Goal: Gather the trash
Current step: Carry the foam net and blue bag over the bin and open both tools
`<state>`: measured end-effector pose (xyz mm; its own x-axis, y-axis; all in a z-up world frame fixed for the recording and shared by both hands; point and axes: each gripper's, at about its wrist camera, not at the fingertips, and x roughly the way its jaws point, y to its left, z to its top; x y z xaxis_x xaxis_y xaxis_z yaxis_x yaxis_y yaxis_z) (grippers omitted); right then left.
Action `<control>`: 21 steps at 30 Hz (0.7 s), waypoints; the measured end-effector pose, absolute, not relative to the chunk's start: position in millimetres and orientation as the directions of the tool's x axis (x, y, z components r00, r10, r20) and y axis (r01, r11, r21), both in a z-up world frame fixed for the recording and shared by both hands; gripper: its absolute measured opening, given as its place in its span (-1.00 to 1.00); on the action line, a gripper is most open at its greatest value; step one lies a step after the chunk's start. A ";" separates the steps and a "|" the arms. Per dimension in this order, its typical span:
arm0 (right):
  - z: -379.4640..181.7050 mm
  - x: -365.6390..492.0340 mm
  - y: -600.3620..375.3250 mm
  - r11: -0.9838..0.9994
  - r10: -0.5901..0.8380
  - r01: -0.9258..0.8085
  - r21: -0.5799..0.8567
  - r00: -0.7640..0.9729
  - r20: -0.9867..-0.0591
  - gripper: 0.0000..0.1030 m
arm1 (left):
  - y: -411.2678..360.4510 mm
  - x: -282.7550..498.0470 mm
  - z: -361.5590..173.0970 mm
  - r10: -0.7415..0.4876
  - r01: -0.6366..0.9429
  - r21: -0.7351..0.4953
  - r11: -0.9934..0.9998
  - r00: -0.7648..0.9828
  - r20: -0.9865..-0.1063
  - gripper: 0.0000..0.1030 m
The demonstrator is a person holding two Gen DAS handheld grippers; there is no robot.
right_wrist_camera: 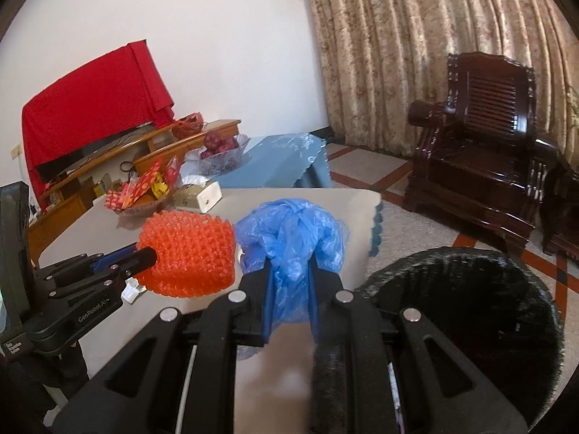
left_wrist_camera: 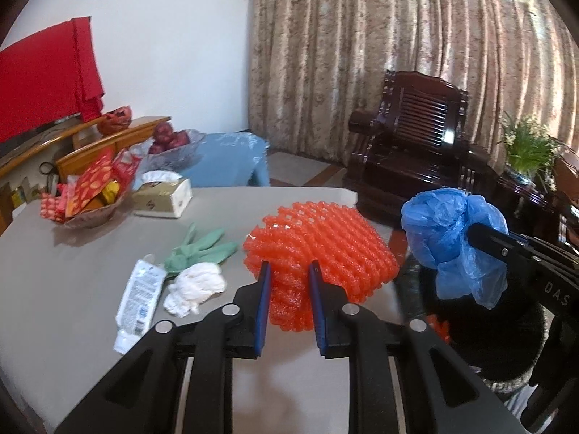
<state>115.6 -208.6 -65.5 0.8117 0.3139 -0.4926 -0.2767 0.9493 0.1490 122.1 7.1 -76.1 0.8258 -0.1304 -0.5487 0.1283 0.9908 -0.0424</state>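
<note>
Both pinch trash: "GenRobot.AI" left gripper (right_wrist_camera: 152, 253) foam net (left_wrist_camera: 318, 249), right gripper (right_wrist_camera: 289, 282) bag (right_wrist_camera: 289, 231).

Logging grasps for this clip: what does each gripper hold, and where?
Left gripper pinches the orange foam net at its near lower edge. Right gripper clamps the crumpled blue plastic bag around its lower middle.

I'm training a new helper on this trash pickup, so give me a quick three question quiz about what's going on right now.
1. True or false: the left tongs are shut on the orange foam net.
2. What do the right tongs hold: A) green glove, B) blue plastic bag, C) white tube?
3. Fill in: the black bin sits to the ____ of the table in the right wrist view.

Key: 1 true; 2 B, the blue plastic bag; 3 right.
</note>
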 end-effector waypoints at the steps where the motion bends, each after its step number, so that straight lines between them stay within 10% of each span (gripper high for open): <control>1: -63.7 112.7 -215.9 0.953 0.304 -0.266 0.148 0.818 -0.488 -0.72 | 0.8 121.8 -74.4 -0.139 0.140 -0.041 0.989 0.826 -0.546 -0.60; 21: -69.1 63.1 -339.1 0.993 0.093 -0.043 0.112 0.867 -0.490 -0.72 | -129.5 120.7 -75.3 -0.344 0.401 -0.017 0.916 0.762 -0.549 -0.60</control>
<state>63.1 -339.1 -69.1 0.8670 0.0927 -0.4897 -0.0431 0.9928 0.1116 120.7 -129.5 -75.3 0.7616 -0.3441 -0.5492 0.4013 0.9158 -0.0172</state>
